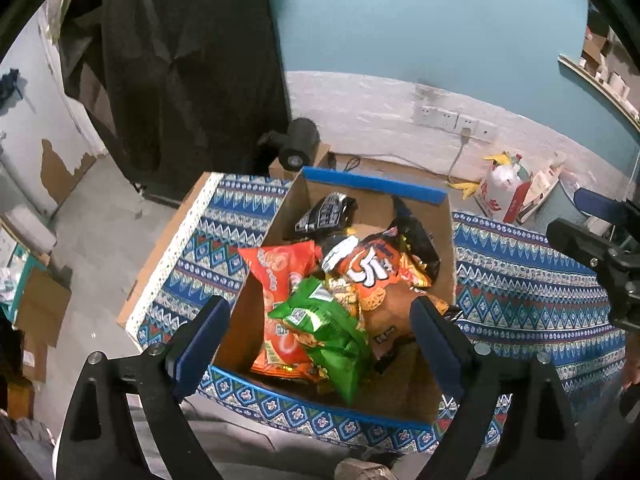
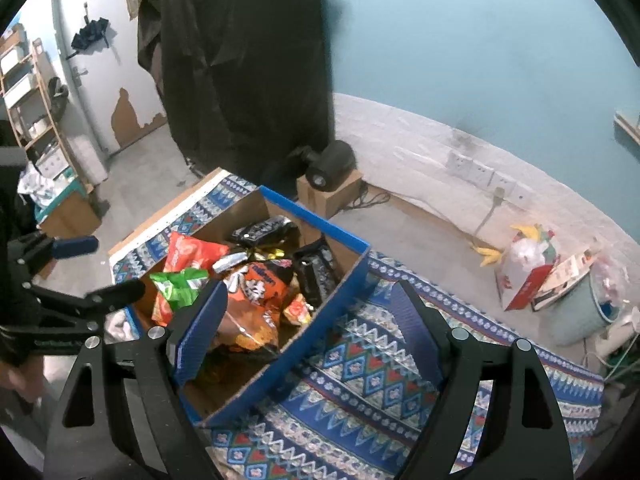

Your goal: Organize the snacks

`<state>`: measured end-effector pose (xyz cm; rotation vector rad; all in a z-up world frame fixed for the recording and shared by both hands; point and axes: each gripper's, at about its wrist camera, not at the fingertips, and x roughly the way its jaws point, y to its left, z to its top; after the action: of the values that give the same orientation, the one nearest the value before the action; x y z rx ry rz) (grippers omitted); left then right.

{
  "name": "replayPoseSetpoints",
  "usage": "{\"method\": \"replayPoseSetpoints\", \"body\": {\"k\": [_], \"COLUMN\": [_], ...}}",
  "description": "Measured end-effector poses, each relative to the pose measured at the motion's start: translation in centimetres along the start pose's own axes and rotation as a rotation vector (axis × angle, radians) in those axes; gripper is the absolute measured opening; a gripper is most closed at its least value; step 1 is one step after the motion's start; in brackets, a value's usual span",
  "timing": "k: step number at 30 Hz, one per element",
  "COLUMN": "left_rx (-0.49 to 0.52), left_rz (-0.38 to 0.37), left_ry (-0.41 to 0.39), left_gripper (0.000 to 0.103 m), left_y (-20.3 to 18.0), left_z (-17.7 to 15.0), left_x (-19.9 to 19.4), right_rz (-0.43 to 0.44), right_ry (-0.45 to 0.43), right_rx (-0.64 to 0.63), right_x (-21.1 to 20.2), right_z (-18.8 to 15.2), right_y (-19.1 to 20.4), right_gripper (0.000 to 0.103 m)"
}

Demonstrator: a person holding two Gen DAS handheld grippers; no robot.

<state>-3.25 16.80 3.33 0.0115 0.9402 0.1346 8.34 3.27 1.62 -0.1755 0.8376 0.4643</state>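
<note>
A cardboard box with blue edging (image 1: 376,186) (image 2: 344,292) stands on a table with a blue patterned cloth (image 1: 520,292) (image 2: 360,368). It holds several snack bags: a green bag (image 1: 320,320) (image 2: 180,284), an orange-red bag (image 1: 280,276) (image 2: 188,252), an orange bag with white lettering (image 1: 372,272) (image 2: 256,292) and black packs (image 1: 326,212) (image 2: 264,228). My left gripper (image 1: 320,340) is open and empty, hovering above the box. My right gripper (image 2: 308,328) is open and empty over the box's right wall; it also shows at the right of the left wrist view (image 1: 592,240).
A black coat (image 1: 180,72) hangs behind the table. A black lamp on a small carton (image 2: 332,168) stands by the wall. Wall sockets (image 1: 452,118), a red-white bag (image 2: 528,272) and a pale bin (image 2: 576,308) are on the right. A shelf (image 2: 24,92) stands far left.
</note>
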Motion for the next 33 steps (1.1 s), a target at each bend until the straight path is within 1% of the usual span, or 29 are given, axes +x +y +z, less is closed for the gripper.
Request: {"method": "replayPoseSetpoints", "body": {"k": [3,6,10,20,33], "left_rx": [0.015,0.029,0.039,0.082,0.089], "left_rz": [0.007,0.013,0.025,0.042,0.039], "left_ry": [-0.031,-0.045,-0.059,-0.055,-0.041], "left_gripper": [0.099,0.1,0.1,0.1,0.1], "left_y": [-0.5,-1.1,-1.8,-2.9,-3.3], "left_z": [0.2,0.3,0.6,0.5,0.5], "left_x": [-0.7,-1.1,-1.4,-1.3,-1.2], "right_rz": [-0.033,-0.049,-0.054,-0.059,-0.051], "right_ry": [-0.025,-0.04,-0.031,-0.013,-0.009], "right_rx": [-0.005,0.017,0.047,0.049,0.033], "right_x": [-0.7,-1.1,-1.1,-1.1,-1.3], "right_z": [-0.5,-0.9,-1.4,-2.2,-2.4], "right_y": [-0.7,-1.7,-3.1,-3.8,-3.6], "right_gripper": [0.083,0.083,0.083,0.083,0.083]}}
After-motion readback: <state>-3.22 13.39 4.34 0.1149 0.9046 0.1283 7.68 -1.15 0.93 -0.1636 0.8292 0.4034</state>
